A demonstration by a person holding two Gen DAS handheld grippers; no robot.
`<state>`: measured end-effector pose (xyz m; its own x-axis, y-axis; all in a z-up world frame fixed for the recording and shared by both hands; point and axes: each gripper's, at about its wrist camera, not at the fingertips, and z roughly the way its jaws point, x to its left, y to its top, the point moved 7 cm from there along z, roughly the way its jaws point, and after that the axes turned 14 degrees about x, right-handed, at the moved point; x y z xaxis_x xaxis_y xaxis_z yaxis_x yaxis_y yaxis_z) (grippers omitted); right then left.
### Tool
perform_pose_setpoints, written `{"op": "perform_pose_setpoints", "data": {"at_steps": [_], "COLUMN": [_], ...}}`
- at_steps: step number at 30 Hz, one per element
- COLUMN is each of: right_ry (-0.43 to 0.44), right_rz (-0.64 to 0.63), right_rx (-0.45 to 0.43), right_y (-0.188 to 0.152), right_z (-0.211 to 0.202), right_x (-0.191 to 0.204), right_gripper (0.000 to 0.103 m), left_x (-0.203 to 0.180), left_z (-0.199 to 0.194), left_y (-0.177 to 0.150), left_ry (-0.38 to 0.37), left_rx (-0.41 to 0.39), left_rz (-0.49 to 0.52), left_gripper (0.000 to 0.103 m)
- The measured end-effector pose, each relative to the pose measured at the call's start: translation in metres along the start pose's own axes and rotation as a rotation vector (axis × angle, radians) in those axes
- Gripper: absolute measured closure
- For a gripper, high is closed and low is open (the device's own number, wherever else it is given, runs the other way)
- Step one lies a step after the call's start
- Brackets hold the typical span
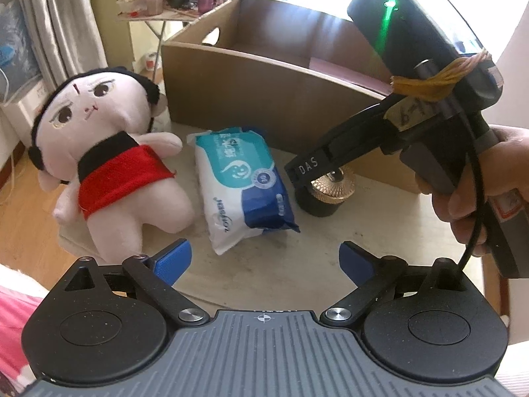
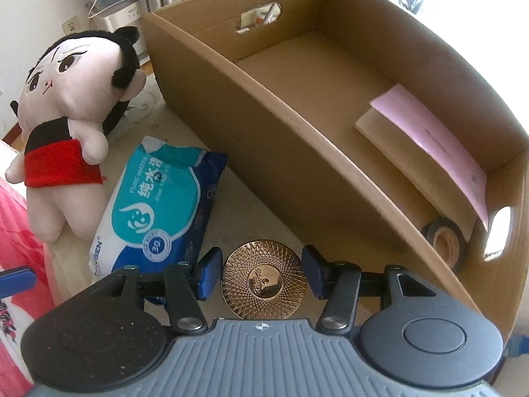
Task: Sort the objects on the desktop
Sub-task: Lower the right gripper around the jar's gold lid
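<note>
Gold-lidded jar (image 2: 263,278) sits between right tool (image 2: 261,273) fingers, spread, not touching. Jar just beside cardboard box (image 2: 264,125). Left tool (image 1: 265,258) spread, empty.

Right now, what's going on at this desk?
A person is sorting desk items into the brown cardboard box. The right gripper is open, its fingers either side of the round gold-lidded black jar, not yet closed on it. The left gripper hangs open and empty. The pink plush doll and blue-white wet-wipes pack lie on the table; a pink-covered notebook and black tape roll are in the box.
</note>
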<state>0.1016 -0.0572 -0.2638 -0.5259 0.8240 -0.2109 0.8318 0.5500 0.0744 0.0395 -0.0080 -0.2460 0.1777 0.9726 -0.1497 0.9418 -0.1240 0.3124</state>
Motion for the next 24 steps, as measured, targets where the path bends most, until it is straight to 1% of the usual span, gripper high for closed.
{"op": "perform_pose_setpoints", "data": {"at_steps": [14, 22, 23, 24], "right_ry": [0.098, 0.141, 0.153, 0.177], "right_rz": [0.037, 0.051, 0.059, 0.075], "right_rx": [0.112, 0.156, 0.157, 0.159], "right_y": [-0.031, -0.042, -0.037, -0.042], "right_z": [-0.007, -0.008, -0.009, -0.004], "right_x": [-0.009, -0.012, -0.014, -0.013], "right_gripper": [0.047, 0.046, 0.047, 0.048], "left_x": [-0.015, -0.017, -0.017, -0.016], "left_z": [0.011, 0.007, 0.005, 0.003], "left_y": [-0.005, -0.005, -0.005, -0.006], "left_ry": [-0.05, -0.005, -0.007, -0.012], "left_rx": [0.053, 0.047, 0.043, 0.038], "left_rz": [0.066, 0.108, 0.11, 0.113], "left_gripper": [0.006, 0.006, 0.006, 0.006]}}
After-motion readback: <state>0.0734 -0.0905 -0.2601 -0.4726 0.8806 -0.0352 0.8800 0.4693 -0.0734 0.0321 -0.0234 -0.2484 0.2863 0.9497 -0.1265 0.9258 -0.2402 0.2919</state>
